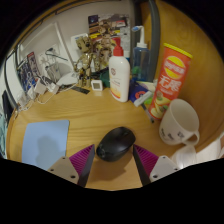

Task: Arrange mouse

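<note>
Mouse (116, 143) near edge hidden behind the finger pads (84, 160); white mug (180, 121) partly cut off; far shelf clutter too small to identify

One mouse (116, 143) lies on the surface (70, 108). One white mug (180, 121) stands there too, and one tall can of crisps (172, 77). There are two bottles: one white pump bottle (119, 72) and one slimmer bottle (139, 61) behind it (its label is too small to read). One pale blue sheet (45, 141) lies flat. One gripper (115, 158) shows, with two fingers, each bearing one pad. The clutter at the far edge is too tangled to count.
</note>
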A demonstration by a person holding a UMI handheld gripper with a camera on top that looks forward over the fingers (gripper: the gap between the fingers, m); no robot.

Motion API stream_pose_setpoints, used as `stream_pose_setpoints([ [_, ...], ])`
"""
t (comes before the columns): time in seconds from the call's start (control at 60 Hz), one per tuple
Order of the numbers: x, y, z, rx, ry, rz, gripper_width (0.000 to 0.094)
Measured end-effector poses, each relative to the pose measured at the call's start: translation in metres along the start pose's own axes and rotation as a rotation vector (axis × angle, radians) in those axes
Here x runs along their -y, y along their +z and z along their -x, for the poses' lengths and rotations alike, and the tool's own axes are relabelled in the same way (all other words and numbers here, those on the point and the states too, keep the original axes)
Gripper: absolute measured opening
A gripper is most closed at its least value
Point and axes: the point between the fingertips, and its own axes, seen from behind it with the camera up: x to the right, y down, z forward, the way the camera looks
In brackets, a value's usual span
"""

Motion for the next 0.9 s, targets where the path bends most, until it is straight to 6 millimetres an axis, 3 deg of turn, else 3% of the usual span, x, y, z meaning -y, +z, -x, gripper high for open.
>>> stream_pose_setpoints([
  [0.283,0.036,0.036,0.019,0.074,-0.110,0.049,0.0705],
  [0.367,0.039,0.041,0.024,0.081,-0.152,0.045,0.0623],
  [0.4,0.040,0.042,0.026,0.087,-0.162,0.040,0.0601],
  [0.433,0.041,0.043,0.029,0.091,-0.172,0.035,0.0482],
  [0.6,0.042,0.042,0.032,0.105,-0.185,0.017,0.0453],
  [0.717,0.044,0.042,0.032,0.099,-0.166,0.004,0.0346],
  [0.733,0.043,0.042,0.032,0.096,-0.162,0.006,0.0400],
  [0.75,0.044,0.042,0.032,0.094,-0.159,-0.001,0.0320],
  [0.783,0.044,0.042,0.032,0.089,-0.152,-0.005,0.0298],
  [0.9,0.043,0.041,0.031,0.077,-0.129,0.000,0.0297],
])
